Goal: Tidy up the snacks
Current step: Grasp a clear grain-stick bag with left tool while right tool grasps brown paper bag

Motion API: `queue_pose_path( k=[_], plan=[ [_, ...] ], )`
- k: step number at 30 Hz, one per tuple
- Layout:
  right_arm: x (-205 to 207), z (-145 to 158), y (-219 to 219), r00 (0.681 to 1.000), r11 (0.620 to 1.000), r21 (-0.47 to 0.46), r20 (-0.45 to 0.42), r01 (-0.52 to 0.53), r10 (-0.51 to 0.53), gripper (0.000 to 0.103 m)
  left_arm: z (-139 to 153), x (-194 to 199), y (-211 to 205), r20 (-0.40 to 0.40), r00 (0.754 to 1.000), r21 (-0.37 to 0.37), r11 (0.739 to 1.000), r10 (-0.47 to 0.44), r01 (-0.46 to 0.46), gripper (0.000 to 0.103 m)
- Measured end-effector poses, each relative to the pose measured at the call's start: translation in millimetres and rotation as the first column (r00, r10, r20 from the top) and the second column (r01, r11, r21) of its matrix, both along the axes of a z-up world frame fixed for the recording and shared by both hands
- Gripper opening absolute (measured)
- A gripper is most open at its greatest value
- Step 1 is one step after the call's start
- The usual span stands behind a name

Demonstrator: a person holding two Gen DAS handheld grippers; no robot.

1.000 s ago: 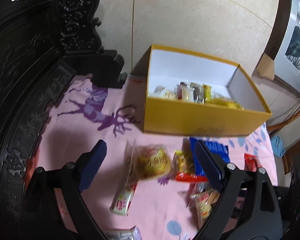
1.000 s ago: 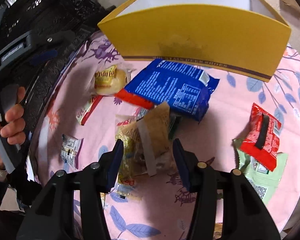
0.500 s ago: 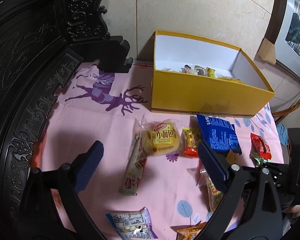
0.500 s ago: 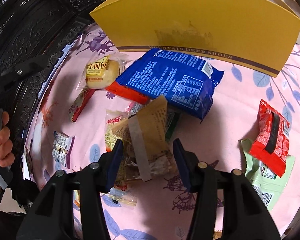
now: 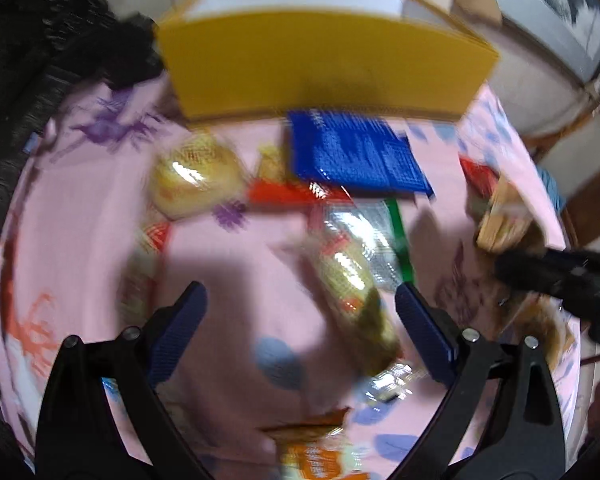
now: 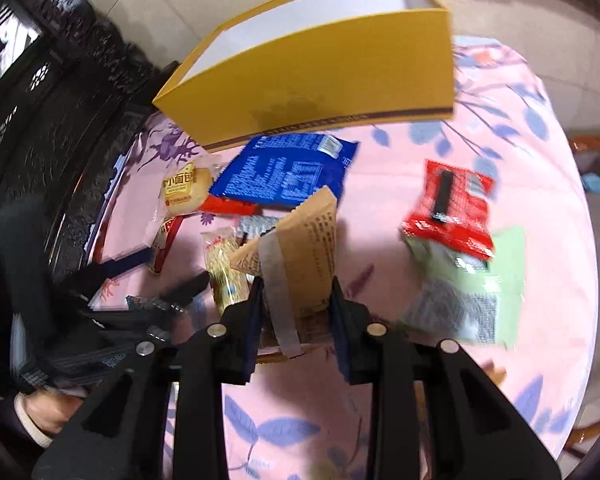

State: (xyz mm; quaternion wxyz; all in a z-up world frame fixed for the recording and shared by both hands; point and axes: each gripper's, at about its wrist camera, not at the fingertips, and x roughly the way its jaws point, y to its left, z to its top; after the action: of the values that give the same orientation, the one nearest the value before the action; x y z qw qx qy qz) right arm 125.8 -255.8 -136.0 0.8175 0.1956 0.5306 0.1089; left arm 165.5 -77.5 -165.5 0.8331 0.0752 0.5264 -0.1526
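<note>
Tan paper packet (image 6: pixel 300 252) pinched in right fingers (image 6: pixel 256 300); left fingers (image 5: pixel 180 320) spread wide, empty; print unreadable.

Beige tiled wall (image 6: pixel 148 12), dark carved furniture (image 6: pixel 60 92)

Snacks (image 6: pixel 284 178) before box (image 6: pixel 320 76)

The characters 小面包 are printed on the wrapper of the bun (image 6: pixel 184 193), lying left of the blue packet (image 6: pixel 286 174), whose small print cannot be read. Nothing else can be read.
</note>
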Motion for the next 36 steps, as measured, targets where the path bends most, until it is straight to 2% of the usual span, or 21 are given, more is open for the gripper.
queue_pose_path(
  k=[2,4,5,6,9,13,17,22,29,33,36],
  plan=[
    [-7,2,-7,1.000,1.000,0.006,-0.001,0.014,-0.014,0.032,-11,-5,-8,-0.031,1.000,-0.011,1.000,0.002,-0.002,0.094],
    [-11,4,-7,1.000,1.000,0.004,0.002,0.017,-0.017,0.032,-21,-7,-13,-0.059,0.998,-0.015,1.000,-0.002,0.001,0.082],
    [-12,4,-6,1.000,1.000,0.000,0.005,0.016,-0.016,0.032,-28,-6,-16,-0.084,0.996,-0.012,1.000,-0.006,0.005,0.068],
    [-14,5,-6,1.000,1.000,-0.001,0.007,0.017,-0.017,0.032,-33,-5,-18,-0.100,0.995,-0.006,1.000,-0.005,0.005,0.062],
    [-18,6,-8,1.000,1.000,0.005,0.012,0.024,-0.024,0.031,-35,-7,-25,-0.070,0.997,0.026,0.999,-0.032,0.034,0.037],
    [-18,6,-7,1.000,1.000,0.005,0.014,0.018,-0.018,0.032,-35,-4,-19,-0.084,0.997,0.012,1.000,0.000,0.001,0.035],
    [-16,7,-4,1.000,1.000,0.005,0.017,0.011,-0.011,0.032,-28,-1,-18,-0.059,0.998,0.025,1.000,0.018,-0.016,0.034],
    [-13,11,0,1.000,1.000,-0.001,0.026,0.000,0.000,0.032,-4,-2,-17,-0.018,1.000,0.038,0.999,0.009,-0.008,0.033],
    [-6,23,4,0.998,1.000,-0.008,0.061,-0.009,0.010,0.032,24,6,-6,0.007,0.999,0.013,0.999,0.035,-0.035,0.030],
    [-5,25,3,0.998,1.000,-0.006,0.066,-0.002,0.002,0.032,54,24,-6,0.053,0.998,-0.020,0.999,0.040,-0.039,0.029],
    [-5,26,3,0.997,1.000,-0.006,0.071,0.001,0.000,0.032,89,50,-8,0.128,0.991,-0.056,0.998,0.033,-0.026,0.029]
  ],
)
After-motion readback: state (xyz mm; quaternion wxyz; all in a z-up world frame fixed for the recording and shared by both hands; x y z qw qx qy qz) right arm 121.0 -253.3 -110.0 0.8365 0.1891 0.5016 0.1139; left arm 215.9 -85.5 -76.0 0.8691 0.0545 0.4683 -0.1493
